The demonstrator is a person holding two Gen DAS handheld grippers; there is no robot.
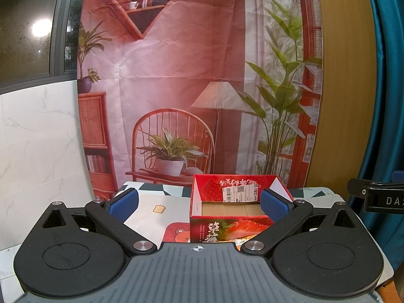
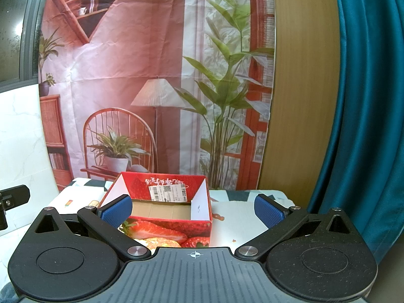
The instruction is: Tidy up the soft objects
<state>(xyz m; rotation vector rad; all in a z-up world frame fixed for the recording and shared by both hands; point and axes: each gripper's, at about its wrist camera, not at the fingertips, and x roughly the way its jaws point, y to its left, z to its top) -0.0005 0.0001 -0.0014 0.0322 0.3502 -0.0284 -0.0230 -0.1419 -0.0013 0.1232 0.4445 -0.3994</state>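
Facing a printed backdrop (image 1: 176, 75) of a room with a chair, a lamp and potted plants, both tongs hang above a counter (image 1: 151, 202) covered by a patterned cloth (image 2: 234, 212) with small cartoon motifs. The left tongs (image 1: 199, 203) stand wide open, blue ribbed pads (image 1: 123, 204) well apart, with nothing between them. The right tongs (image 2: 193, 210) are likewise spread wide and empty, one blue pad (image 2: 269, 212) over bare cloth and the other in front of the box's left corner.

A red strawberry box (image 1: 227, 227), open at the top, stands on the cloth near the backdrop. Its outer walls carry strawberry pictures and Chinese lettering; a white shipping label (image 2: 168, 193) is stuck to the inner face of its far wall. The brown cardboard floor (image 2: 161, 210) of the box shows bare in both views. In the left wrist view the box lies right of centre, partly behind the right-hand pad; in the right wrist view it lies left of centre.

No soft object can be made out in either view; only printed figures, such as a bear (image 1: 179, 234) and a slice of toast (image 1: 158, 209), show on the cloth. A marble-patterned panel (image 1: 38, 151) stands at the left, a wood-grain panel (image 2: 303, 88) and a teal curtain (image 2: 366, 126) at the right. A black part of the other gripper shows at each view's edge.
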